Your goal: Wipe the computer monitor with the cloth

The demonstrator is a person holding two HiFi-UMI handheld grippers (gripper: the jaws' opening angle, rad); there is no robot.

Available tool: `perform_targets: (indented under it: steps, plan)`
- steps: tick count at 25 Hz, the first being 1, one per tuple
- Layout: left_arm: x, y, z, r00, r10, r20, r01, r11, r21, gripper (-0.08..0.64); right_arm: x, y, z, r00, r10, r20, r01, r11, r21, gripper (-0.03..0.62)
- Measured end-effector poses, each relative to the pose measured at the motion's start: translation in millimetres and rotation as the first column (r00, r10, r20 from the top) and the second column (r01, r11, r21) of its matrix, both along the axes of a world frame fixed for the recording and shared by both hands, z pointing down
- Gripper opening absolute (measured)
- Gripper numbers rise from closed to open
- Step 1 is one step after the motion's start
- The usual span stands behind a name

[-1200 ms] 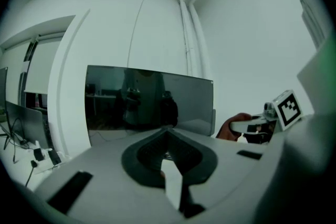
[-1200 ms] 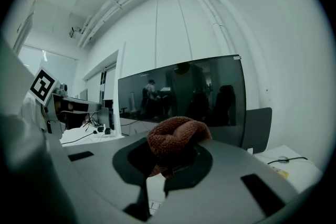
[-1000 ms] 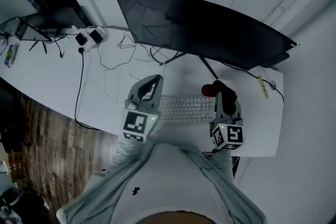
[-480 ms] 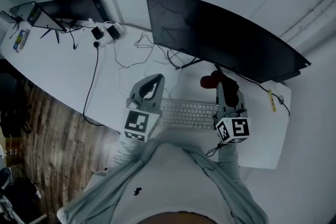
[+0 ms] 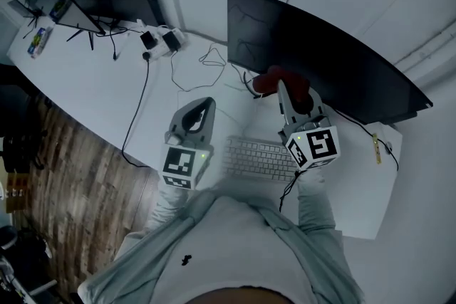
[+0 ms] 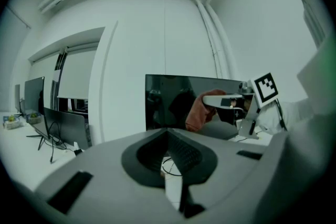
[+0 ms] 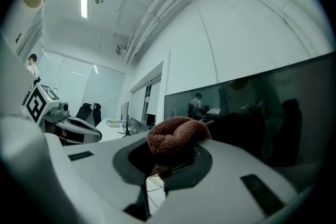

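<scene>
Right gripper with cloth nearer monitor

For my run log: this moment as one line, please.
right tool shut on cloth | cloth near monitor, contact unclear | left tool shut, empty

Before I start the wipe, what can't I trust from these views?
- Contact between cloth and monitor: in the head view the right gripper and the cloth itself cover the spot, so I cannot tell if they touch.
- Smudges on the screen: too dark in every view.
- Monitor's right part: left gripper view, behind the right gripper.
- Yellow item: head view, too small to identify.
</scene>
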State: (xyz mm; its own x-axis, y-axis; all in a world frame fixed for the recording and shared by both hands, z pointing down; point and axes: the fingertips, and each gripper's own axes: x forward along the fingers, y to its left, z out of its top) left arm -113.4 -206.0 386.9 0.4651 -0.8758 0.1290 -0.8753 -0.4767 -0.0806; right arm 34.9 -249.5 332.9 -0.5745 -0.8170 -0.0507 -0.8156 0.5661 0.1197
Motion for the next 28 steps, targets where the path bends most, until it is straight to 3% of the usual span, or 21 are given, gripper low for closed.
perform_targets:
  steps: [9, 14, 21, 28]
  plan:
    - [-41, -12, -10, 1.000, -0.022, 0.022, 0.021, 0.999, 0.031, 0.020, -73, -44, -26, 0.995, -0.086, 0.042, 0.084, 0.995, 0.058, 0.035]
    - [-52, -14, -5, 1.000, -0.013, -0.001, 0.013, 0.999, 0.039, 0.020, -112, -65, -44, 0.990, -0.113, 0.081, 0.107, 0.991, 0.075, 0.035]
    - [-57, -19, -1, 0.999, 0.022, -0.028, -0.021, 0.999, 0.048, 0.020, -141, -95, -84, 0.991, -0.081, 0.108, 0.065, 0.987, 0.147, 0.035]
    - [-60, -28, -6, 0.998, 0.044, -0.039, -0.041, 0.996, 0.074, 0.020, -141, -123, -110, 0.990, -0.026, 0.140, 0.000, 0.984, 0.180, 0.035]
